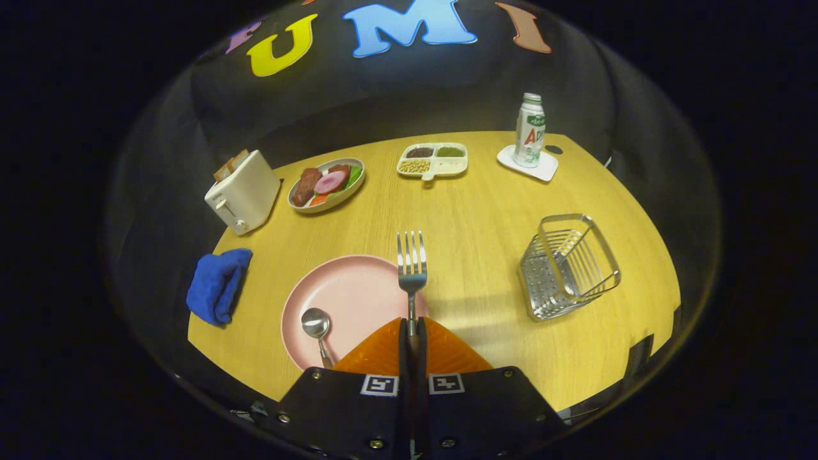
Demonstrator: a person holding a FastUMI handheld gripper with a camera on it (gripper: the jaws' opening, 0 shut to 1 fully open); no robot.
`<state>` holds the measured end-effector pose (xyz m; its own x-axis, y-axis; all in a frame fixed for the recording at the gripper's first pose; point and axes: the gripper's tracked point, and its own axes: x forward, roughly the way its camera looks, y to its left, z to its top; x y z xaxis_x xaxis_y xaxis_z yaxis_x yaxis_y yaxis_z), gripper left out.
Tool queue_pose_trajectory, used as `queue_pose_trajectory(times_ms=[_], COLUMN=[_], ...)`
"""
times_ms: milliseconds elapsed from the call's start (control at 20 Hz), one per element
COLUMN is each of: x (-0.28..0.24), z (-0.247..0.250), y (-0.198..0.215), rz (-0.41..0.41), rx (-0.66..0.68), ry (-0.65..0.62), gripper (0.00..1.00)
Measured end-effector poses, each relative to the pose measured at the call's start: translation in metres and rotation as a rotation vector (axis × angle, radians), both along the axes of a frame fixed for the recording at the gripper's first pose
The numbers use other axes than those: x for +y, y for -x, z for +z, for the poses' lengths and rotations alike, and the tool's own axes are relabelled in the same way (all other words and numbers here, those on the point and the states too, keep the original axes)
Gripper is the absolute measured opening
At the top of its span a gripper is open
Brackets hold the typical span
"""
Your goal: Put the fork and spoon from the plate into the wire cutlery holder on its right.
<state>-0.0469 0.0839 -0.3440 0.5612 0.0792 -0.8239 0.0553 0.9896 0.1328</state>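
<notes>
- The gripper has its jaws closed on the handle of the fork; the fork juts straight ahead of them, tines pointing away and lifted clear, over the far rim of the pink plate.
- The fork's long axis runs along the jaws' own line (so it reads as an extension of the tool).
- The wire cutlery holder stands on the table well to the right of the fork and a little ahead of the jaws, its open mouth tilted up toward the camera. The coming move, I judge, is a carry to the right, then tipping the fork so one end goes down into that mouth.
- The spoon lies on the plate's left part, bowl away from the jaws, handle toward them.
- Count: one fork, one spoon, one plate, one holder.
- Elsewhere: one toaster, one blue cloth, one bowl of food, one divided dish, one bottle on a coaster.
</notes>
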Motion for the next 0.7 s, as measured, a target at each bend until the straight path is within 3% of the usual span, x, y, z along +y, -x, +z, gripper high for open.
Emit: queue_pose_trajectory(times_ms=[350,700], x=[-0.099,-0.126], z=[0.022,0.009], y=[0.004,0.012], rz=[-0.11,-0.097], rx=[0.0,0.088], ry=[0.076,0.094], gripper=[0.03,0.03])
